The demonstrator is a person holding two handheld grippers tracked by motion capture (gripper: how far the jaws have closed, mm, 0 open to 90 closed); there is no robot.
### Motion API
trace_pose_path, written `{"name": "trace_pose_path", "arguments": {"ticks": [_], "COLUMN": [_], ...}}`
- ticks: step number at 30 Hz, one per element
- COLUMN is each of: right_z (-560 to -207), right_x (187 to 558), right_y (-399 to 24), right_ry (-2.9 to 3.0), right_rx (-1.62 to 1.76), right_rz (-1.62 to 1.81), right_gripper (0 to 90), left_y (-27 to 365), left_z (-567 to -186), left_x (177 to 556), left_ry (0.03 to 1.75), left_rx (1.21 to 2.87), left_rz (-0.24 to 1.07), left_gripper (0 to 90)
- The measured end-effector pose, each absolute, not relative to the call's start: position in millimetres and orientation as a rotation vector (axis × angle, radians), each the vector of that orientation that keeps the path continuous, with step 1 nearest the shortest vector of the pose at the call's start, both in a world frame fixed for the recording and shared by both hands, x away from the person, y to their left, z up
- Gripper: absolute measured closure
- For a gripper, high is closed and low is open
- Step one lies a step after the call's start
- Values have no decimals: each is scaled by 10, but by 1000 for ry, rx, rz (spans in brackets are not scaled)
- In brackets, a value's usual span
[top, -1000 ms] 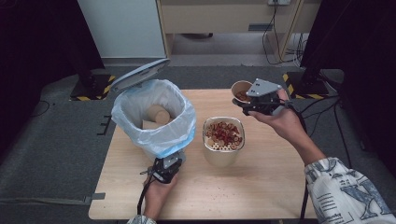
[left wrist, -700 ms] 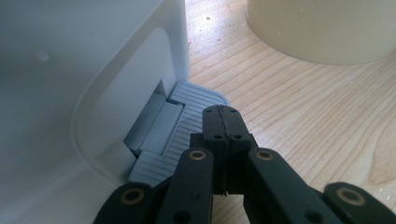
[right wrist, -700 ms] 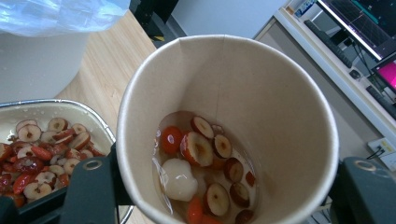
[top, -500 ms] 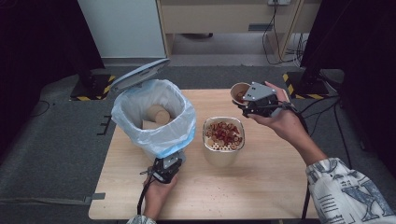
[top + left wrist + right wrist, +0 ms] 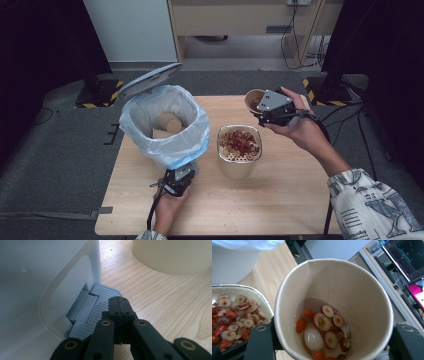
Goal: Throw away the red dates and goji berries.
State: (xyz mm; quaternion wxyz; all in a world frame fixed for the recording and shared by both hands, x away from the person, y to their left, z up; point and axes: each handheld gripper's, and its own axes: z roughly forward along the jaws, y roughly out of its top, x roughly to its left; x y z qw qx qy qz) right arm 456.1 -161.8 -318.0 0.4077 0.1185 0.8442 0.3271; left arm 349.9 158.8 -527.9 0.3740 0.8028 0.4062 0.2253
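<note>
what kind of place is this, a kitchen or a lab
Most likely a lab or recording studio rather than a kitchen. A lone light wooden table stands on grey carpet, black curtains hang at both sides, loose cables trail behind, and computer screens glow nearby.

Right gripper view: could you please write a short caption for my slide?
Right gripper holds a tilted paper cup of sliced dates, berries and liquid beside a strainer bowl.
</note>
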Motion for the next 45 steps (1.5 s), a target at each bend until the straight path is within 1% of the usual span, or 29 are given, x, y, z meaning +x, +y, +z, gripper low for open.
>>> {"name": "trace_pose_path", "arguments": {"ticks": [5,20,25,28,34,45], "right_z": [-3143,-3096,-3059,-3059,-3066,-2983], "right_x": [4589,4547,4505,4467,4441,4423], "right_y": [-1685,-1671,-1642,-1592,-1544,-1568], "right_ry": [2114,2091,2065,2038,2023,2017], "right_rx": [341,319,271,202,130,124], "right_rz": [828,835,792,692,614,626], "right_gripper": [345,347,350,352,352,353], "left_y": [1588,1586,1585,1586,1590,1588], "left_z": [-5277,-5277,-5276,-5275,-5275,-5274], "left_x": [3498,3498,3498,3500,3503,3503], "left_ry": [1042,1042,1043,1043,1041,1041], "left_rx": [2058,2058,2058,2058,2059,2060], "left_rz": [576,577,576,575,573,573], "left_gripper": [895,895,895,895,895,895]}}
